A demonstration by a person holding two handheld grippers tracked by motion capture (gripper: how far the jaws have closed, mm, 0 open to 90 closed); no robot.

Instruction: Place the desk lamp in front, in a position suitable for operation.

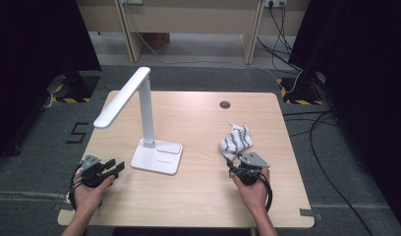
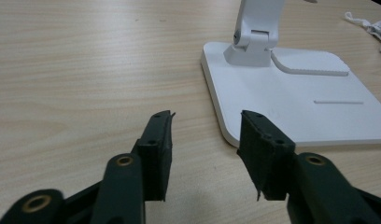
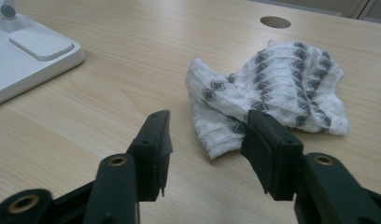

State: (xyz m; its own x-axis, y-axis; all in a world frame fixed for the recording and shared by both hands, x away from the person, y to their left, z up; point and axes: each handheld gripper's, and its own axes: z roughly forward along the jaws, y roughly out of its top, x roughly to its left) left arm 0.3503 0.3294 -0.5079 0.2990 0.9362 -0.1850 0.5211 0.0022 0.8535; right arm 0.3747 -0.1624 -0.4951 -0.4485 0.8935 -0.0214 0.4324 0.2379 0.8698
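Right claw (image 3: 205, 154) open, nothing between the jaws; the cloth (image 3: 272, 88) (white, grey diamond pattern, crumpled) lies on the worktop (image 1: 203, 196) just ahead, its near corner beside the right-hand jaw. Left claw (image 2: 205, 154) also open and empty, low over bare wood, near a front corner of the white lamp (image 2: 296, 93) base.

Your cloth (image 3: 272, 88): white with dark diamond pattern, crumpled in a loose heap, lying flat on the counter's right half, near edge folded over.
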